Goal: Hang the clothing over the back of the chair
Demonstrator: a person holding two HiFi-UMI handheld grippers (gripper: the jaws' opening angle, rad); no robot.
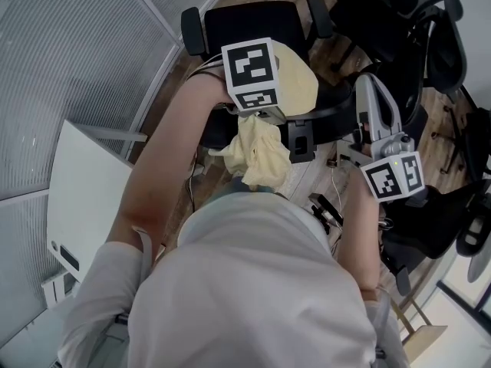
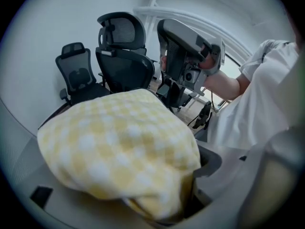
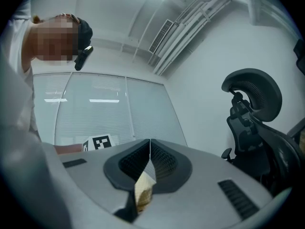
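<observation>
Two grippers are up in front of the chair, and only your left one holds the clothing.
Your left gripper (image 1: pixel 262 107) is clamped on the yellow checked clothing (image 2: pixel 119 142), which bunches over the jaws and covers them; a loose end hangs down toward your torso. The bundle sits in the air over the black chair (image 1: pixel 257 18); contact with the chair cannot be determined. Your right gripper (image 3: pixel 150 150) has its jaws pressed together, apart from the clothing. A small yellowish scrap (image 3: pixel 143 194) sits low in the gap, identity unclear.
</observation>
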